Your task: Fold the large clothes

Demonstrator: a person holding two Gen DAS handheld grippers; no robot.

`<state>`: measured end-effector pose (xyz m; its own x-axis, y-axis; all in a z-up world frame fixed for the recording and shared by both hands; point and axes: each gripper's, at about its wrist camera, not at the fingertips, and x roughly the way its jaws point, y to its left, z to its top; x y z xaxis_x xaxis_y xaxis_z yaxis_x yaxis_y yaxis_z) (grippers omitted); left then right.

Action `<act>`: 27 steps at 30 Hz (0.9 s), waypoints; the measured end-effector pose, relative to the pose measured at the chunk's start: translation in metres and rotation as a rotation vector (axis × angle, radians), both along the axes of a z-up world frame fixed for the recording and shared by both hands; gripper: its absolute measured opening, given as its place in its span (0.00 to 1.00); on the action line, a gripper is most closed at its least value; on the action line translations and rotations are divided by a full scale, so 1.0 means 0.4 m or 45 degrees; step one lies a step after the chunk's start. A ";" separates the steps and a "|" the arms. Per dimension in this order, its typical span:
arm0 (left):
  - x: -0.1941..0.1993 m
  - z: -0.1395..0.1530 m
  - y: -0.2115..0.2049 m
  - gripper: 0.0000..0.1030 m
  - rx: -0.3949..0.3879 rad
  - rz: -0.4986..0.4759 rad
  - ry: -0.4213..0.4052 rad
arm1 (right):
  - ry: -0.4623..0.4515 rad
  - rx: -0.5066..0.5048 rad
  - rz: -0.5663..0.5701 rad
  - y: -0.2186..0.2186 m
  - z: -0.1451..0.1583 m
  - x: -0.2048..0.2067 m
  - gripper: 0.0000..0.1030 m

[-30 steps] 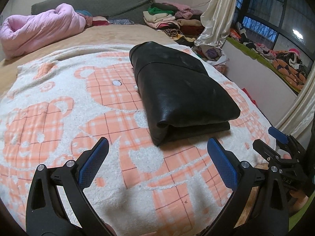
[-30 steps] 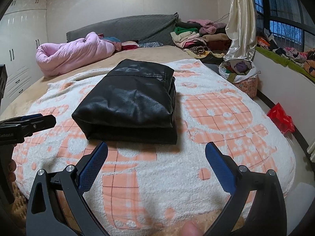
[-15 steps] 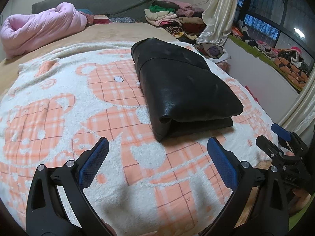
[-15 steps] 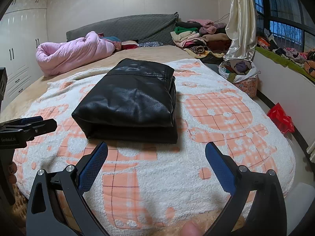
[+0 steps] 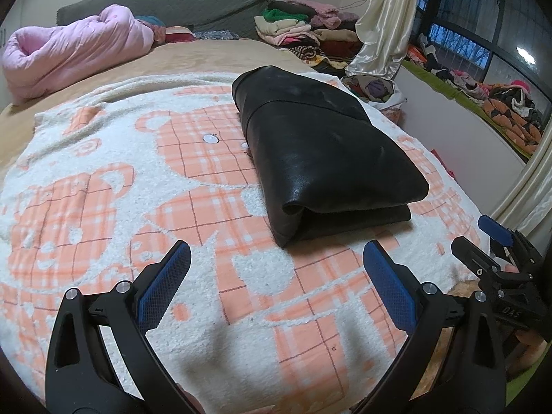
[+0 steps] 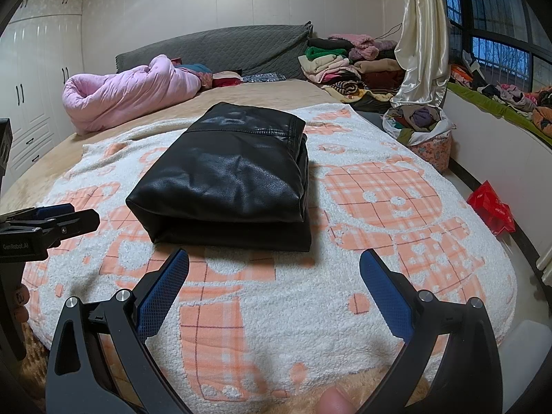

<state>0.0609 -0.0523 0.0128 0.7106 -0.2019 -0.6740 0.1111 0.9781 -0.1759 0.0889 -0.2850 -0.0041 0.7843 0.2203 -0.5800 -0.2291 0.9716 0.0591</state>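
Observation:
A black leather garment [image 5: 321,148] [image 6: 231,176] lies folded into a thick rectangle on the white and orange bear-pattern blanket [image 5: 120,207] [image 6: 396,214]. My left gripper [image 5: 276,262] hovers open over the blanket, short of the garment's near edge, nothing between its blue pads. My right gripper [image 6: 274,269] is open too, just in front of the garment's folded edge. The right gripper also shows at the right edge of the left wrist view, and the left gripper at the left edge of the right wrist view.
A pink quilt [image 6: 131,93] lies bundled near the grey headboard [image 6: 214,48]. Stacks of folded clothes [image 6: 345,62] sit at the bed's far right corner. A basket of clothes [image 6: 421,127], a cream curtain [image 6: 421,34] and a red bag [image 6: 491,212] are right of the bed.
Both grippers have drifted back slightly from the folded garment and stayed open. The garment has not moved.

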 end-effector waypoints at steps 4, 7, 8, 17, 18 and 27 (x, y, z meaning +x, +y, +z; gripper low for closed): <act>-0.001 0.001 0.000 0.91 -0.001 0.003 -0.001 | 0.000 0.000 -0.002 0.000 0.000 0.000 0.96; -0.001 0.000 0.001 0.91 0.004 0.003 0.001 | 0.000 -0.001 -0.001 0.000 0.000 0.000 0.96; -0.001 0.001 0.001 0.91 0.003 0.003 0.002 | 0.000 -0.002 -0.002 0.000 0.000 0.000 0.96; -0.003 0.001 0.004 0.91 0.007 0.009 0.003 | 0.000 -0.001 -0.001 0.001 -0.001 -0.002 0.96; -0.002 0.001 0.004 0.91 0.006 0.007 0.003 | 0.000 -0.001 0.000 0.001 -0.001 -0.002 0.96; -0.008 -0.005 -0.003 0.91 0.067 0.041 0.035 | -0.003 0.024 -0.020 -0.012 0.007 -0.009 0.96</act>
